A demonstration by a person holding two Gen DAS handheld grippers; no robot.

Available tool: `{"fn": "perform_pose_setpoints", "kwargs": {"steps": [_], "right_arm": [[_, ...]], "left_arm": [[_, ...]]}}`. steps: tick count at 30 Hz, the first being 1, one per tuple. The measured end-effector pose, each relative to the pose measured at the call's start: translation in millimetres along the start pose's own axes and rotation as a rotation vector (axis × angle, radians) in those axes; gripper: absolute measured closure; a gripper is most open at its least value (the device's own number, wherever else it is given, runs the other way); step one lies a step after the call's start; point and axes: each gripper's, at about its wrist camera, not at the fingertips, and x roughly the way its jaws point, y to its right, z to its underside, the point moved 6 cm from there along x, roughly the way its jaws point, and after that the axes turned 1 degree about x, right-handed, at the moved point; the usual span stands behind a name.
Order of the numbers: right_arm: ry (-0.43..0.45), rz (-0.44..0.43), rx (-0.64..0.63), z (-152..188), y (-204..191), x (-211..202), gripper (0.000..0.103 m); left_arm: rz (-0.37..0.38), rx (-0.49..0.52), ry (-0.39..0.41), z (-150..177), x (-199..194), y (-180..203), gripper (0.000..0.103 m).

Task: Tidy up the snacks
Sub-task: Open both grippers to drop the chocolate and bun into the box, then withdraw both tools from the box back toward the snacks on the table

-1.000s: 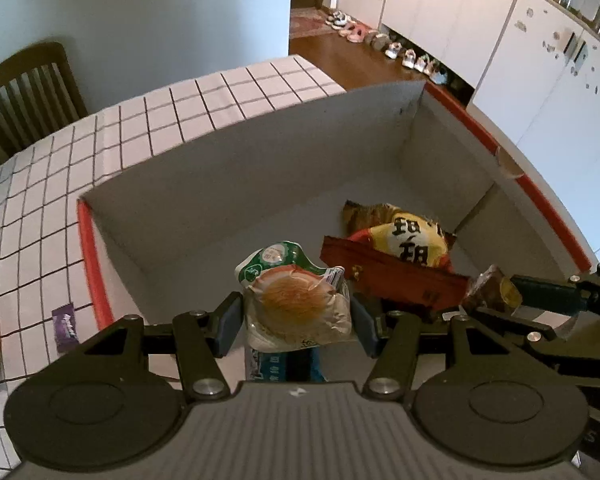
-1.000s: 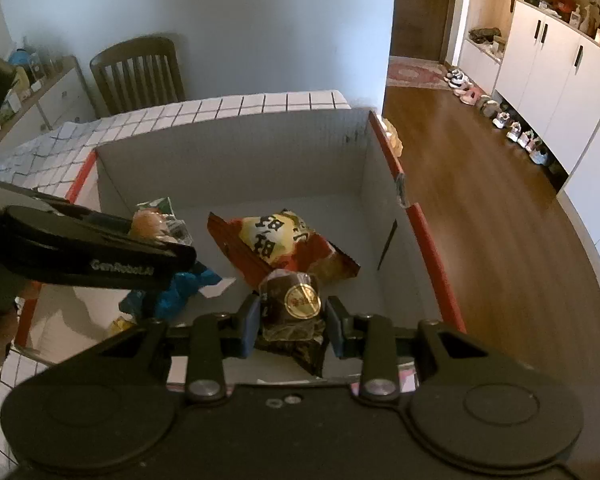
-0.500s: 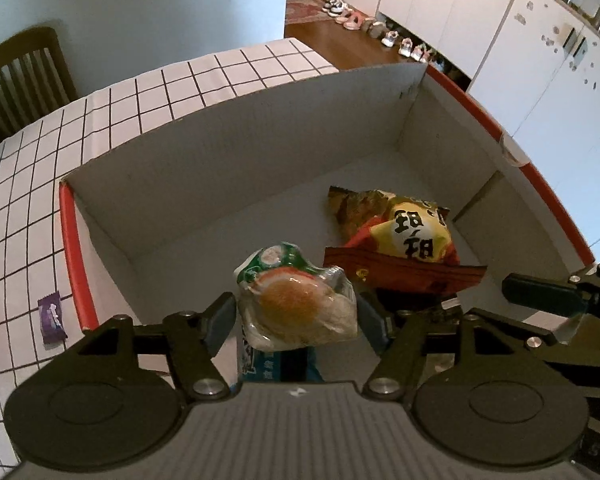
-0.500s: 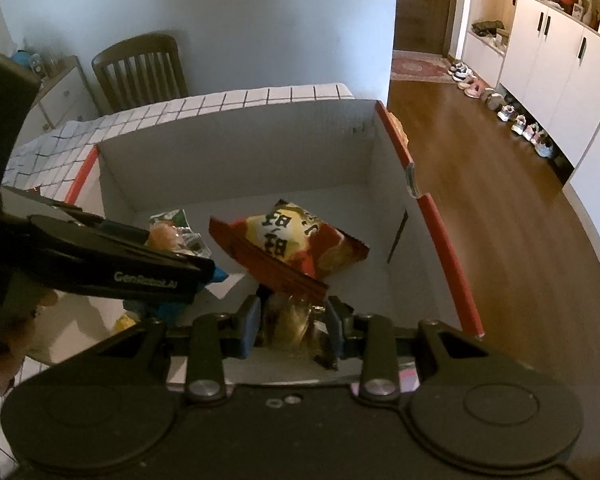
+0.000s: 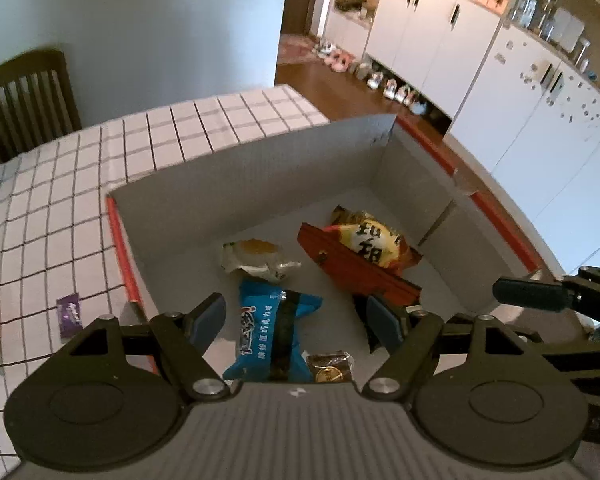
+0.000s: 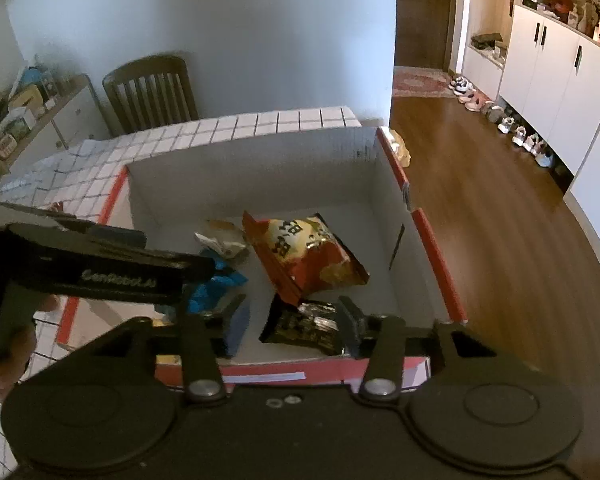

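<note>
A white cardboard box (image 5: 284, 168) with red-edged walls fills the centre of the left wrist view, open at the top. On its floor lie four snacks. A clear-wrapped round bun (image 5: 256, 258) rests flat near the middle, a little toward the left. Just below it in the frame a blue packet (image 5: 270, 334) with white lettering lies lengthwise, touching the bun's wrapper. To the right, a red and yellow chip bag (image 5: 364, 252) sits tilted, one long edge raised. In the right wrist view a dark foil-wrapped snack (image 6: 306, 326) lies at lower centre, just below the chip bag's corner, by the box's near wall.
</note>
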Motion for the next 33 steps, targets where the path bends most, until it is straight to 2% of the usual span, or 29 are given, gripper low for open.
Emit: {"fn": "perform_pose_setpoints", "kwargs": {"steps": [8, 19, 33], "right_arm": [[0.065, -0.012, -0.036, -3, -21, -27, 0.040], [0.125, -0.049, -0.055, -3, -58, -59, 0.031], [0.189, -0.075, -0.082, 3, -120, -79, 0.009]], "left_arm": [[0.019, 0.011, 0.089, 4, -46, -4, 0.025], [0.067, 0.008, 0.170, 19, -102, -20, 0.025], [0.069, -0.041, 0.227, 46, -152, -80, 0.020]]}}
